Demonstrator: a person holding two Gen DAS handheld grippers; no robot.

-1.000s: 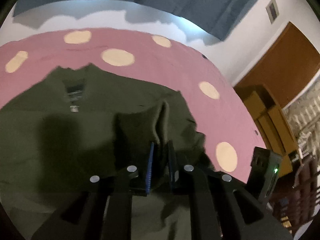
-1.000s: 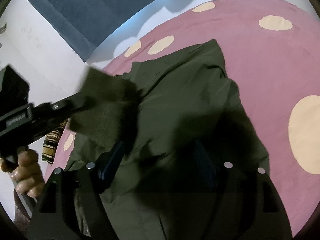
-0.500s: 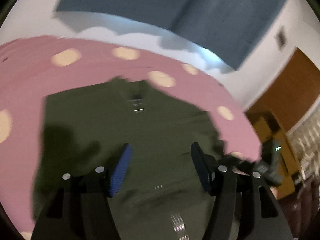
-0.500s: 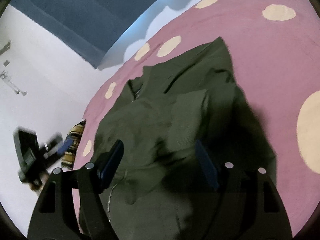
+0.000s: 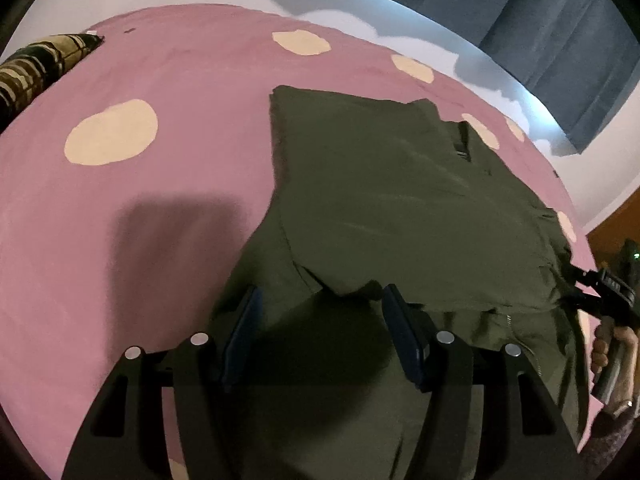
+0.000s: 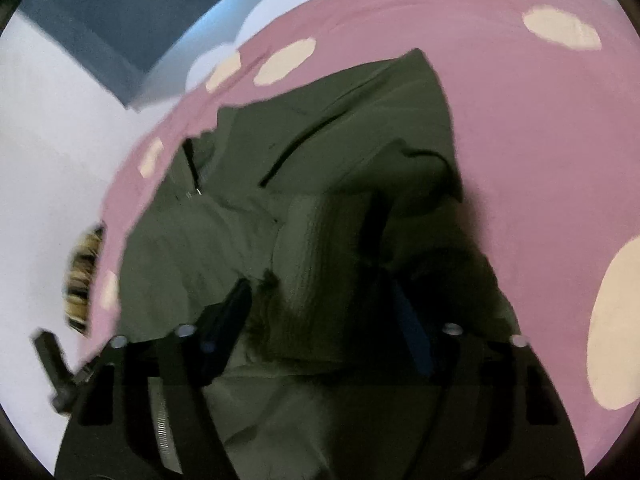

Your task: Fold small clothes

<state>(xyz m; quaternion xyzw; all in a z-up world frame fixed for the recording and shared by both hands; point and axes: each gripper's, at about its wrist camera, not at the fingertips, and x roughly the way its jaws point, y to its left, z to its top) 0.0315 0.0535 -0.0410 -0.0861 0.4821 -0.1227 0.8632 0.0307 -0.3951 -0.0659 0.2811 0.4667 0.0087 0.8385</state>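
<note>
An olive jacket (image 5: 400,200) lies across the centre and right of the pink spotted bedcover (image 5: 140,200). The left gripper (image 5: 320,320) is released above the jacket's lower edge. The right gripper (image 6: 320,312) has just been closing, its jaws astride a ribbed cuff (image 6: 312,248), not yet pinching.

The jacket (image 5: 400,208) lies on the bedspread (image 5: 140,208), pillow (image 5: 36,68) at its far-left edge.
</note>
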